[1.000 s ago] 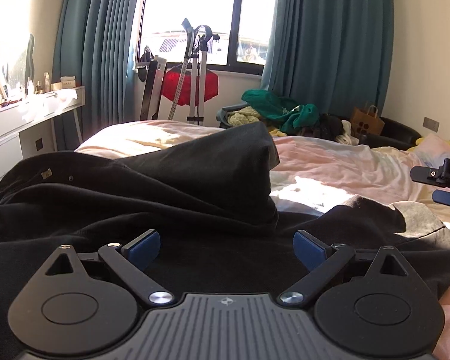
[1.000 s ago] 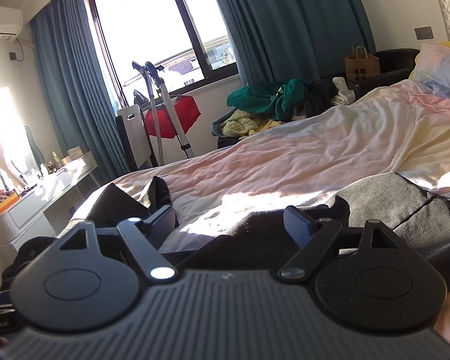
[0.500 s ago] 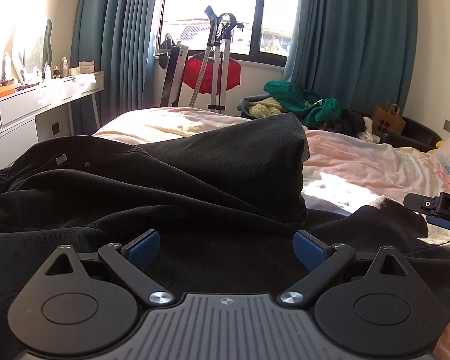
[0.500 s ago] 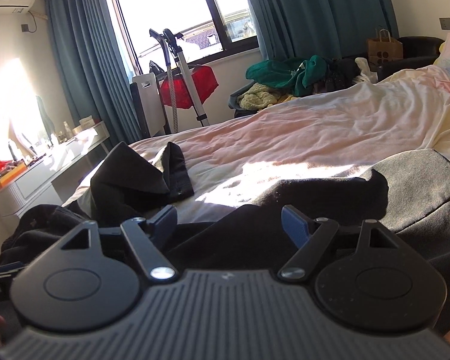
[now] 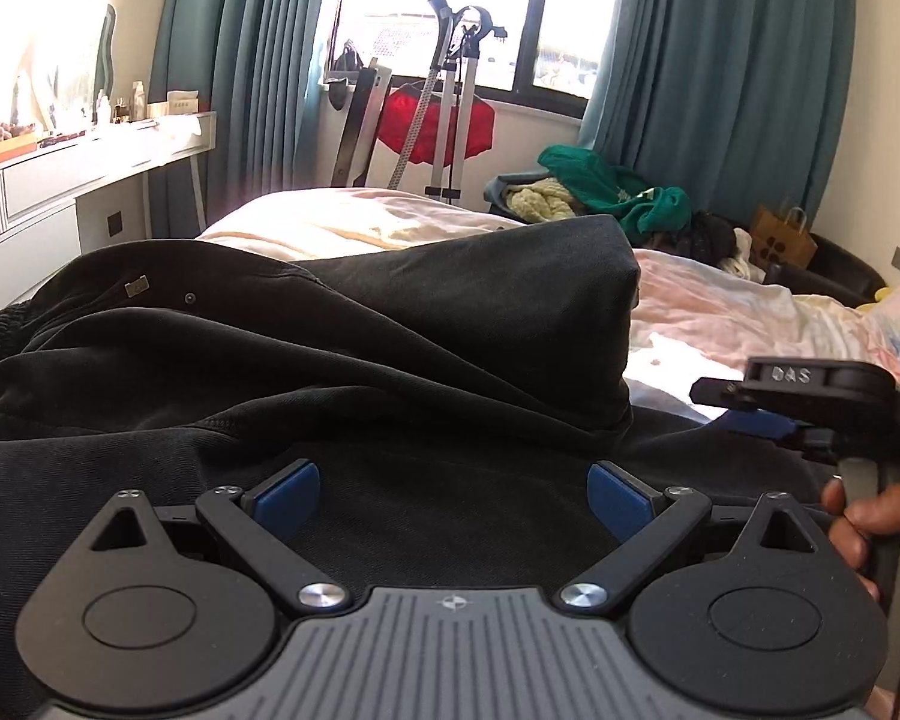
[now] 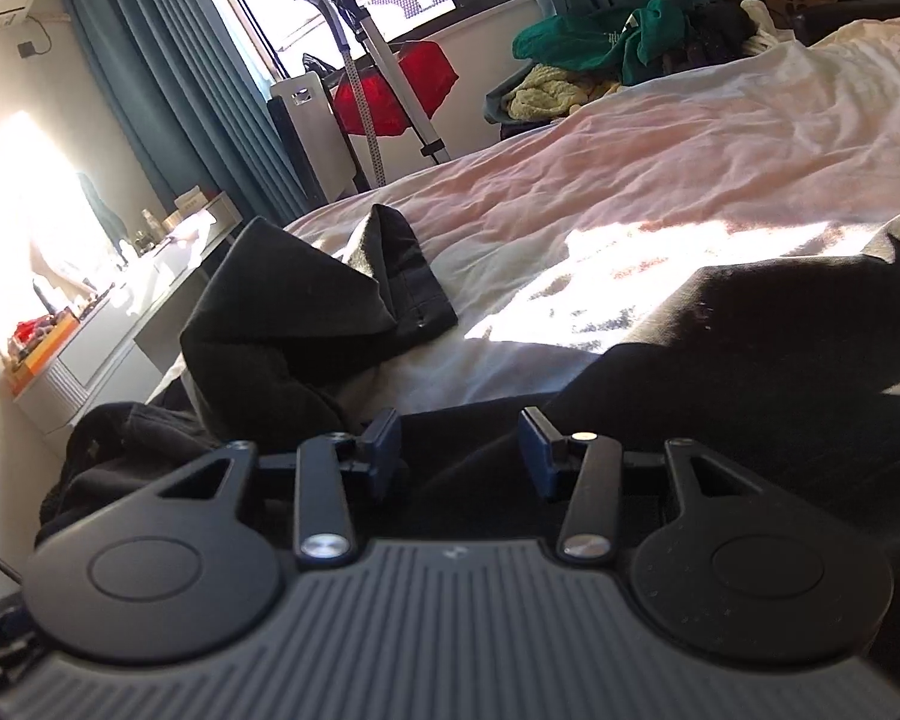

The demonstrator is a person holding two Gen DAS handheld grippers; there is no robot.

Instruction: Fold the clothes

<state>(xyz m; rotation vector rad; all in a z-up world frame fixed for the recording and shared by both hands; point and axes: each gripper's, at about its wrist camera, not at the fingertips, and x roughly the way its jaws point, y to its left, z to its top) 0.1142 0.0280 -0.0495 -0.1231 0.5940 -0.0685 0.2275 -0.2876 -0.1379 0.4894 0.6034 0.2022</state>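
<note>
Black cloth fills the near ground under both tools: the left hand-held gripper (image 5: 453,491) hovers with its blue pads spread wide over the black garment (image 5: 306,372), clasping nothing. The right hand-held gripper (image 6: 461,453) has its pads parted too — narrower — low over a dark fold of the same garment. The garment lies rumpled on the bed (image 6: 660,162), one folded part raised in a ridge, a ribbed hem at the left edge. A hand (image 5: 864,525) grips the right tool's handle. Beyond — pink sheets, a green clothes heap (image 5: 618,192), teal curtains (image 5: 708,72).
</note>
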